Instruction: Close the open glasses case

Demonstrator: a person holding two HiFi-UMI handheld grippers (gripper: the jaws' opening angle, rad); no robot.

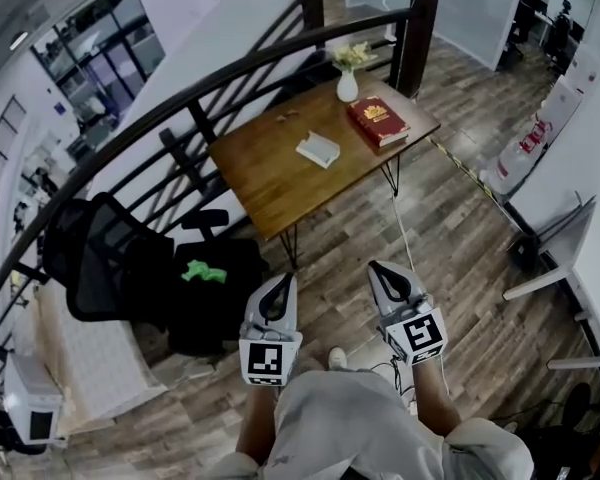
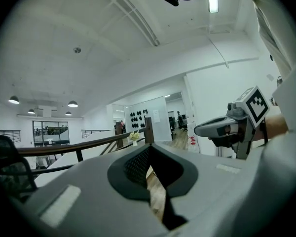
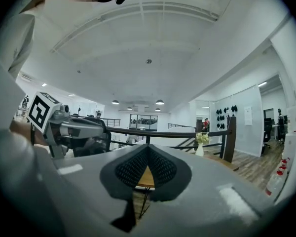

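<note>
The white glasses case (image 1: 318,149) lies on the wooden table (image 1: 270,183), far ahead of me; it is too small here to make out its lid. My left gripper (image 1: 283,283) and right gripper (image 1: 379,268) are held side by side close to my body, above the floor and well short of the table. Both have their jaws shut with the tips meeting and nothing between them. The left gripper view shows its shut gripper (image 2: 149,148) with the right gripper (image 2: 222,128) beside it. In the right gripper view the shut gripper (image 3: 148,147) points toward the table.
A red book (image 1: 377,121) and a white vase of flowers (image 1: 348,85) also stand on the table. A dark curved railing (image 1: 180,103) runs behind it. A black office chair (image 1: 110,258) with a green item (image 1: 204,272) is at the left, and a white desk (image 1: 570,268) at the right.
</note>
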